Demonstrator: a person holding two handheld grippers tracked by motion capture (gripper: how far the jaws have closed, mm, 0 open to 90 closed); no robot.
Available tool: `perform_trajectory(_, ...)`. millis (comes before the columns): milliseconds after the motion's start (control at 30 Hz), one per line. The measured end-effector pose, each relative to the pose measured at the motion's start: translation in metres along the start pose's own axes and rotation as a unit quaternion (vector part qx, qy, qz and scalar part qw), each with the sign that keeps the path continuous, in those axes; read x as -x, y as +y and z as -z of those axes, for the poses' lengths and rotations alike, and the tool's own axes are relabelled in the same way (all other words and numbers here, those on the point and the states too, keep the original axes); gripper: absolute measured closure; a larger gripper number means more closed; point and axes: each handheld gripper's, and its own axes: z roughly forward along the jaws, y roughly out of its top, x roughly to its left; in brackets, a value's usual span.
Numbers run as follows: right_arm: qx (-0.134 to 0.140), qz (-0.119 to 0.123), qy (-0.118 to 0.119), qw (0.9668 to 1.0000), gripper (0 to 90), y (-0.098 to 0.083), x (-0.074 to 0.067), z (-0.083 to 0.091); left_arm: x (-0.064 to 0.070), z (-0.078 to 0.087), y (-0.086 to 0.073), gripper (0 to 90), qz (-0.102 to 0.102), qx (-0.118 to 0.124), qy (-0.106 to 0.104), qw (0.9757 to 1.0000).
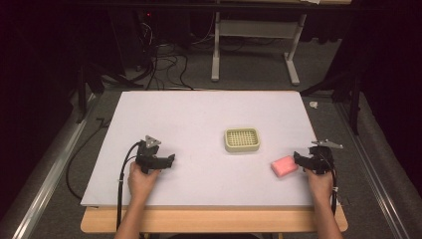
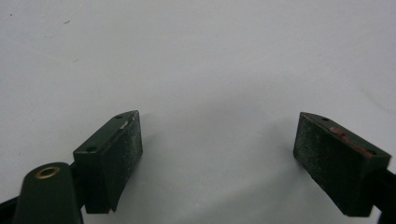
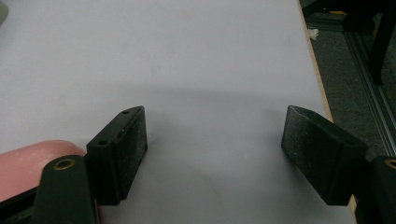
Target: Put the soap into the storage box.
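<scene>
a white table [image 1: 199,114] carries two items: a cream soap dish [image 1: 242,140] with a grid insert, placed right of centre, and a pink soap bar [image 1: 284,166], lying nearer and further right, well apart from the dish

the left gripper [image 1: 169,160] rests on the near left part of the table, held by the left hand [image 1: 141,180]. its jaws stand wide apart with nothing between them; in the left gripper view [image 2: 217,140] bare white table surface lies between the two black pads. a black cable [image 1: 122,184] runs from this gripper back over the near table edge. a grey three-cornered plate [image 1: 152,141] sits on top of it

the right gripper [image 1: 298,159] sits at the near right part of the table, held by the right hand [image 1: 319,181], with its jaws pointing left toward the pink soap bar. the jaws are spread apart and grip nothing. in the right gripper view [image 3: 215,140] the gap between the pads shows bare table, and the pink soap bar [image 3: 28,161] lies outside the left-hand jaw, just beside it; contact between bar and jaw cannot be determined. in the high view the bar appears just beside the jaw tips

the soap dish holds nothing visible on its grid. beyond the far edge of the table, a grey floor [image 1: 249,69] holds a white frame stand [image 1: 254,50] and loose dark cables [image 1: 164,64]
</scene>
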Motion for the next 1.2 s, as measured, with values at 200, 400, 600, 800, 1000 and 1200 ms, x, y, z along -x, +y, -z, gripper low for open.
perform_trajectory(200,0.004,-0.007,0.008,0.9999,20.8,0.000,0.002,0.001,0.000,0.000,0.000,16.0,0.000,0.000,0.000,1.0000)
perform_trajectory(400,0.010,-0.017,0.017,0.9997,20.4,-0.001,0.005,0.004,0.000,0.000,0.000,16.0,0.000,0.000,0.000,1.0000)
perform_trajectory(600,0.020,-0.019,0.027,0.9992,20.4,-0.003,0.007,0.011,0.000,0.000,0.000,16.0,0.000,0.000,0.000,1.0000)
perform_trajectory(800,0.035,-0.026,0.034,0.9985,20.5,-0.004,0.010,0.016,0.000,0.000,0.000,16.0,0.000,0.000,0.000,1.0000)
perform_trajectory(1000,0.047,-0.033,0.049,0.9971,20.2,-0.007,0.011,0.023,0.000,0.000,0.000,16.0,0.000,0.000,0.000,1.0000)
perform_trajectory(1200,0.062,-0.038,0.075,0.9945,20.0,-0.010,0.011,0.032,0.000,0.000,0.000,16.0,0.000,0.000,0.000,1.0000)
